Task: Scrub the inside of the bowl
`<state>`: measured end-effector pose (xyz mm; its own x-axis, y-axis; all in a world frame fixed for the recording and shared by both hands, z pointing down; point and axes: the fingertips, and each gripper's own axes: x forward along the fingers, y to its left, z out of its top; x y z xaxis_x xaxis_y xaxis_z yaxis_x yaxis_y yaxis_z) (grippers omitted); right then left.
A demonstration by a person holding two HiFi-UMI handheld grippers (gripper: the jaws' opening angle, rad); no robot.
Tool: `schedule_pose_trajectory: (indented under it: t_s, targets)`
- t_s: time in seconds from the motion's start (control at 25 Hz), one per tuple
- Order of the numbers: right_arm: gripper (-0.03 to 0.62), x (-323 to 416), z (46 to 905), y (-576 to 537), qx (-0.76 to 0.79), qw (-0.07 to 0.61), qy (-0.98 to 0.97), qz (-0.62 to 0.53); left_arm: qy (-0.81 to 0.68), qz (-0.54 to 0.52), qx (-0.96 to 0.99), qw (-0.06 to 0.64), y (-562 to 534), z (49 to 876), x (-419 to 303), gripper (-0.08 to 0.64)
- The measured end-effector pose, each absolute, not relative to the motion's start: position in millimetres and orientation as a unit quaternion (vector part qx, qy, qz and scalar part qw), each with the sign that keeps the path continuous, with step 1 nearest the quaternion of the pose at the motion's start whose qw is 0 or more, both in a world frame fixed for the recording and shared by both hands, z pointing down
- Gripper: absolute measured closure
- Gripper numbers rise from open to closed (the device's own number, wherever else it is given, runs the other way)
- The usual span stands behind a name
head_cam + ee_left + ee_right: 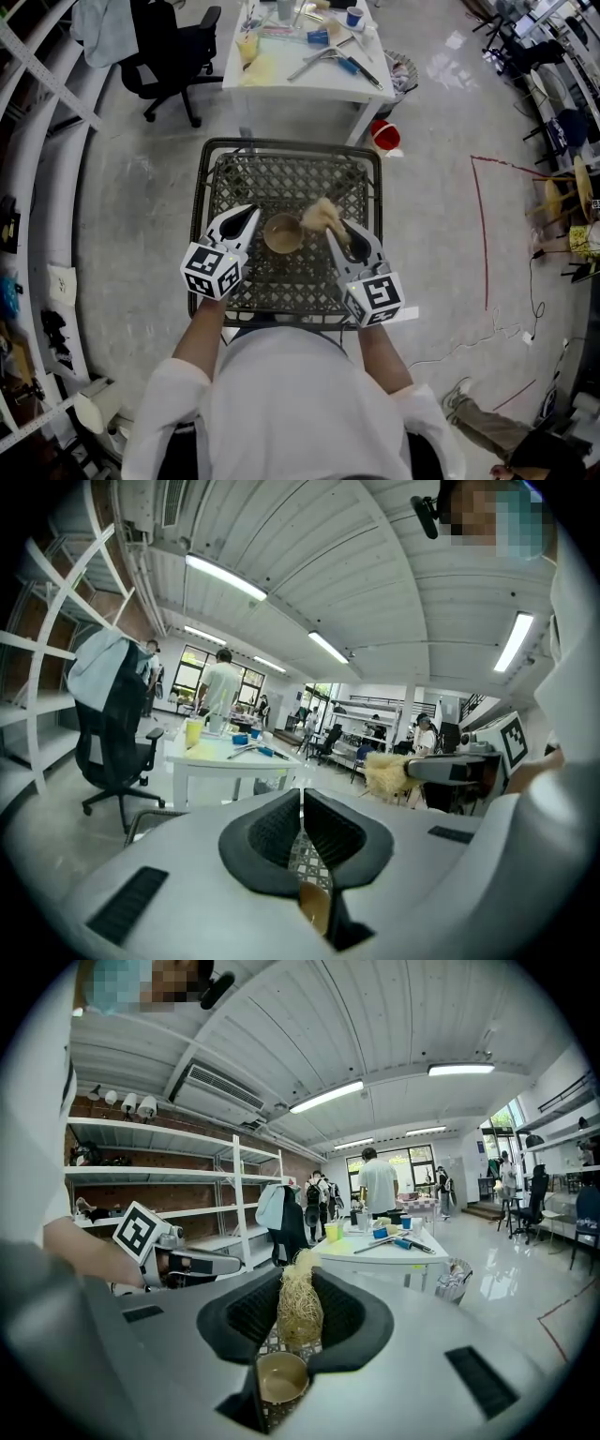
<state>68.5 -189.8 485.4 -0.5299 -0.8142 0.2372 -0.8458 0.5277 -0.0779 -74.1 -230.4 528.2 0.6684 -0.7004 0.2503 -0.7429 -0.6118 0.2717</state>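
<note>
A small tan bowl (pixel 282 232) stands upright on the dark metal mesh table (pixel 281 183). My right gripper (pixel 337 228) is shut on a straw-coloured fibre scrubber (pixel 321 216), which hangs just right of the bowl and above its rim. In the right gripper view the scrubber (pixel 299 1307) fills the gap between the jaws, with the bowl (pixel 281 1377) below it. My left gripper (pixel 251 214) sits just left of the bowl, shut with nothing in it. In the left gripper view the jaws meet (pixel 302 827) over the bowl's edge (pixel 315 907).
Beyond the mesh table is a white table (pixel 300 66) with cups and tools. A black office chair (pixel 169 52) stands to its left, with a red bucket (pixel 385 136) and a wire bin (pixel 401 70) to its right. Shelving runs along the left wall.
</note>
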Motion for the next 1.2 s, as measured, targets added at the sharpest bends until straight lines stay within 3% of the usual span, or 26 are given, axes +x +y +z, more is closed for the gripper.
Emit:
schedule_pose_trajectory:
  t_s: [1.2]
  targets:
    - [0.492, 64, 500, -198, 0.464, 0.106, -0.873, 0.106, -0.392, 0.198, 0.810, 0.388, -223, 711, -69, 0.523]
